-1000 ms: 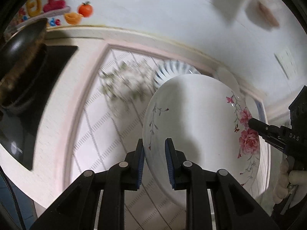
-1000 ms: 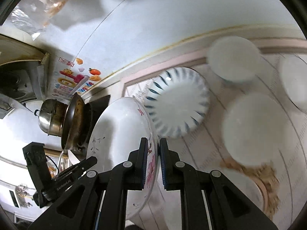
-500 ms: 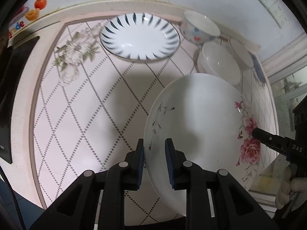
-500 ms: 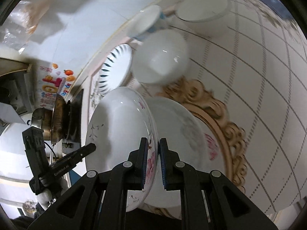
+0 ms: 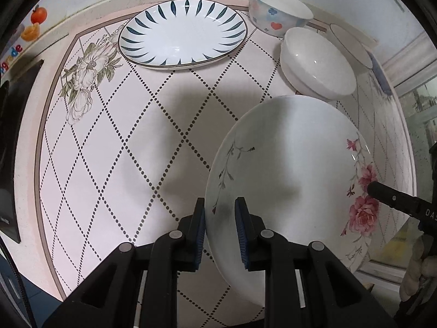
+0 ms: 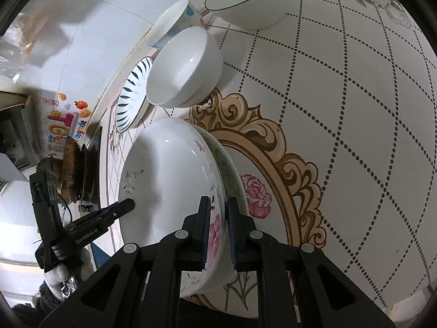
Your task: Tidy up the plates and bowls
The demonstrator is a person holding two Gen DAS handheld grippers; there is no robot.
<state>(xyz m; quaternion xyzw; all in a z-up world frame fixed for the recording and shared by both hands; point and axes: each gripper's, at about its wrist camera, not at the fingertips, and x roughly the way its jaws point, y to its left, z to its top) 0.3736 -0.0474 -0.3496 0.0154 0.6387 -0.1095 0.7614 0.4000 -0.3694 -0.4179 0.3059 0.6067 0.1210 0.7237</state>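
Since a second ago, we have carried the rose plate [image 5: 289,169] away from the wall end of the counter [image 5: 109,142] and lowered it over a second rose-patterned plate [image 6: 254,191] lying on the gold-scrolled oval near the counter's front edge. Our left gripper [image 5: 220,228] pinches the rose plate's near rim between its blue pads, and our right gripper [image 6: 218,229] clamps the opposite rim, right on the pink flower. Both sets of jaws are closed on that plate, which hangs tilted, its edge just above the lower one; we cannot tell whether they touch. Toward the back edge lies the blue-leaf plate [image 5: 183,31]. Beside it, at the back right, stand the heart-print bowl [image 5: 278,13], the plain white bowl [image 5: 318,61] and a dark-rimmed bowl [image 6: 245,0], close together.
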